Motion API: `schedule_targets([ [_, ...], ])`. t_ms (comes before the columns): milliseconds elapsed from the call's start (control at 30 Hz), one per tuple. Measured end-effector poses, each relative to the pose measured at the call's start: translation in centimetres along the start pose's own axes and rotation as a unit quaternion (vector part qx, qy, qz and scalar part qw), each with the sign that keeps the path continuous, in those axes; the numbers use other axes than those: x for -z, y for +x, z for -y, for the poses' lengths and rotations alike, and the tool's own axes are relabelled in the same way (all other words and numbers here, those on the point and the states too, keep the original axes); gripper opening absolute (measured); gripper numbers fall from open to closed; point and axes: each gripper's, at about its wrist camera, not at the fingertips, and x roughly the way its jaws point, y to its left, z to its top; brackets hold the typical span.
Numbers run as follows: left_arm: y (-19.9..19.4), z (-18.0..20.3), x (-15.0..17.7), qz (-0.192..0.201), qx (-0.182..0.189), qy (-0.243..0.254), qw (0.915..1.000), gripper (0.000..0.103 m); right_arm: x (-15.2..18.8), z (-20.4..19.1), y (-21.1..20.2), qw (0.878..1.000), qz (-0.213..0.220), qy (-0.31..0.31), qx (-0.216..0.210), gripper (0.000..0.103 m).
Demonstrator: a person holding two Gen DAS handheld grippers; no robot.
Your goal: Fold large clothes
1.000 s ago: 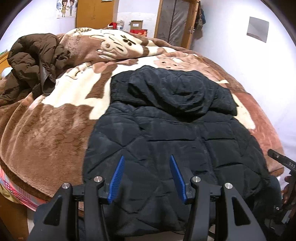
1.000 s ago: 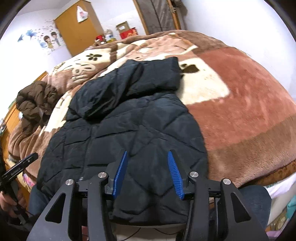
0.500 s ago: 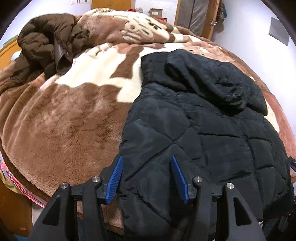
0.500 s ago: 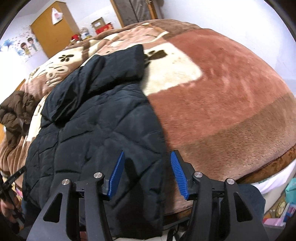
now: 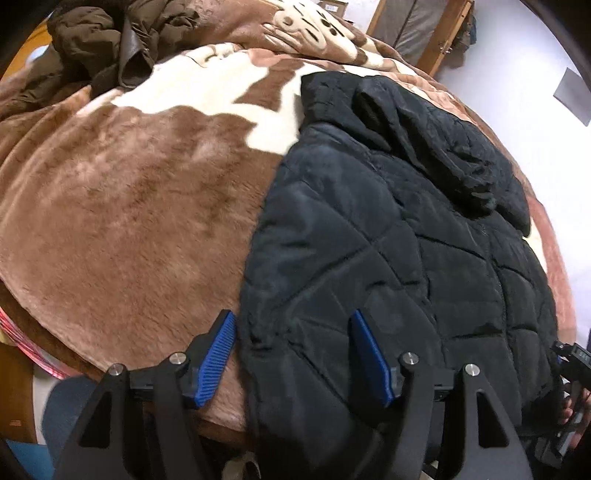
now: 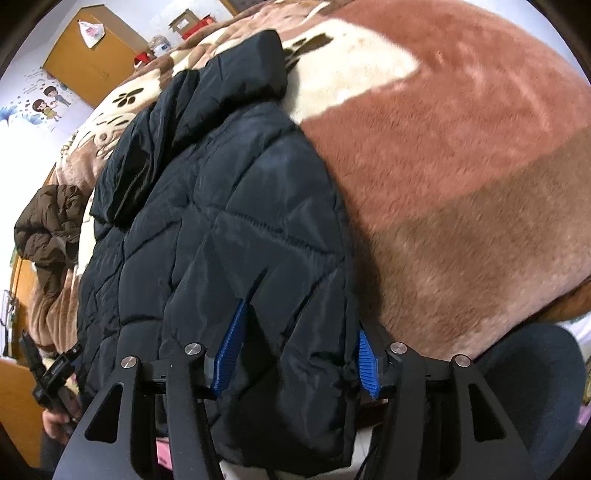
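While the black quilted puffer jacket (image 5: pixel 388 258) is lying flat on the brown-and-cream plush blanket (image 5: pixel 129 221), hood toward 12 o'clock, both grippers are straddling its hem corners. Left gripper (image 5: pixel 295 354) jaws are opening around the 7 o'clock corner; right gripper (image 6: pixel 299 347) jaws are opening around the 5 o'clock corner, pads not yet pressing.

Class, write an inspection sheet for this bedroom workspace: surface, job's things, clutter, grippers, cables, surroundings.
Surface: bed under a brown and cream blanket.
Job's things: black quilted jacket lies spread flat, hood at far end, hem hanging over the near edge.
Clutter: brown coat bunched at the far corner.
Grippers: left gripper and right gripper each straddle a hem corner, jaws opening, not pinching.
Cables: nothing seen.
Surroundings: wooden cabinet, wall sticker, door frame.
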Motion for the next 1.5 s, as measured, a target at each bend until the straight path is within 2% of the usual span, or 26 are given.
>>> schedule_targets([
  [67,0.3,0.7,0.5,-0.010,0.009,0.013,0.9998,0.068,0.4,-0.4,0.2,1.000,-0.014,-0.007,0.000,0.055],
  [200,0.7,1.4,0.9,-0.019,-0.004,0.025,0.9995,0.067,0.7,-0.6,0.9,0.999,-0.039,-0.009,0.007,0.055],
  [233,0.7,1.4,0.9,-0.019,-0.004,0.025,0.9995,0.064,0.6,-0.6,1.0,0.999,-0.042,-0.008,0.006,0.055],
  [267,0.6,1.5,0.9,-0.019,-0.003,0.026,0.9995,0.056,0.6,-0.7,1.0,0.999,-0.043,-0.009,0.005,0.051],
  [300,0.4,1.6,0.9,-0.017,-0.002,0.029,0.9994,0.052,0.7,-0.9,0.9,0.999,-0.043,-0.012,-0.001,0.035],
  [367,-0.3,2.1,0.8,-0.009,0.002,0.040,0.9992,0.027,0.7,-1.2,0.2,0.999,-0.036,-0.015,-0.021,0.019],
  [467,-1.8,2.5,0.2,0.008,0.015,0.045,0.9989,0.018,0.6,-1.8,-1.3,0.999,-0.016,-0.026,-0.037,0.014],
  [600,-4.8,1.9,-1.2,0.040,0.058,0.009,0.9975,0.016,0.0,-2.0,-4.2,0.996,0.023,-0.018,-0.088,0.012],
  [833,-10.1,1.2,-2.6,0.094,0.088,-0.005,0.9917,0.015,-0.3,-2.8,-9.1,0.987,0.077,-0.035,-0.134,0.012],
  [1100,-13.2,0.2,-1.7,0.104,0.112,-0.021,0.9880,0.015,0.7,-3.0,-12.0,0.980,0.103,-0.031,-0.166,0.012],
  [1267,-13.3,0.3,-3.5,0.120,0.131,-0.038,0.9835,0.015,-2.2,-3.0,-12.3,0.973,0.127,-0.017,-0.192,0.012],
  [1500,-13.1,1.6,-10.0,0.156,0.148,-0.052,0.9751,0.015,-9.0,-4.5,-11.9,0.961,0.161,0.015,-0.223,0.012],
])
